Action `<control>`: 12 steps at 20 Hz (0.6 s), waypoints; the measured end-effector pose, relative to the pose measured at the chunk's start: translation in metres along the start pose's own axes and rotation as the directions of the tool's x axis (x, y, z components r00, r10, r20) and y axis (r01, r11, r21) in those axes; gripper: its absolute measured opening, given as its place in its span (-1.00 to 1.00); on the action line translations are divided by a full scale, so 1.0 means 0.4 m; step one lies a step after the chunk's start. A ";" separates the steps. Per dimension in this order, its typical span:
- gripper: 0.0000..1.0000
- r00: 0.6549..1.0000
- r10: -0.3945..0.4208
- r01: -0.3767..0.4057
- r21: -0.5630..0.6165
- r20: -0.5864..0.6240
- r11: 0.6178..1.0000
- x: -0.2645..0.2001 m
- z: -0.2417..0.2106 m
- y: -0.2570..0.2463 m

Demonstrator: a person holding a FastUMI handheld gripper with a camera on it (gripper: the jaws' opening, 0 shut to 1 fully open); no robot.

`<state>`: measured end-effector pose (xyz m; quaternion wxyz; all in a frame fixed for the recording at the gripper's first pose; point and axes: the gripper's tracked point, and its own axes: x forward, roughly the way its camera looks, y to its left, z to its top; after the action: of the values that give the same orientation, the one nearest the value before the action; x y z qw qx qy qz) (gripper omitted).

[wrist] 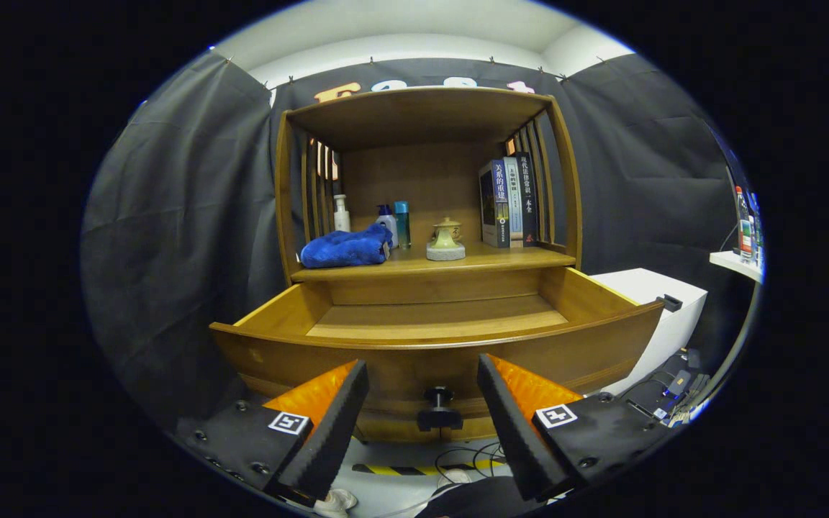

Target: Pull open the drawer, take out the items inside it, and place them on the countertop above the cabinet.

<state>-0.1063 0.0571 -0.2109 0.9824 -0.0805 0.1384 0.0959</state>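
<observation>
The wooden drawer (429, 316) of the cabinet stands pulled out toward me, and its inside looks bare. Its dark knob (438, 403) sits on the drawer front, just ahead of and between my fingers. My gripper (422, 403) is open, with nothing held. On the countertop (501, 260) above the drawer lies a folded blue towel (346, 247) at the left. A small cream ceramic jar (446, 240) stands near the middle. Behind the towel are a white bottle (341, 213) and two blue bottles (394, 221).
Books (508, 203) stand upright at the right end of the countertop, under a wooden top shelf (422, 108) with slatted sides. A white box (663, 302) stands right of the drawer. Cables and yellow-black tape (414, 469) lie on the floor below.
</observation>
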 end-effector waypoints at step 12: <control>0.95 0.999 -0.036 0.036 -0.018 -0.006 0.999 0.068 -0.007 0.007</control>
<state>-0.0819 0.0639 -0.2218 0.9827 -0.0921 0.1394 0.0794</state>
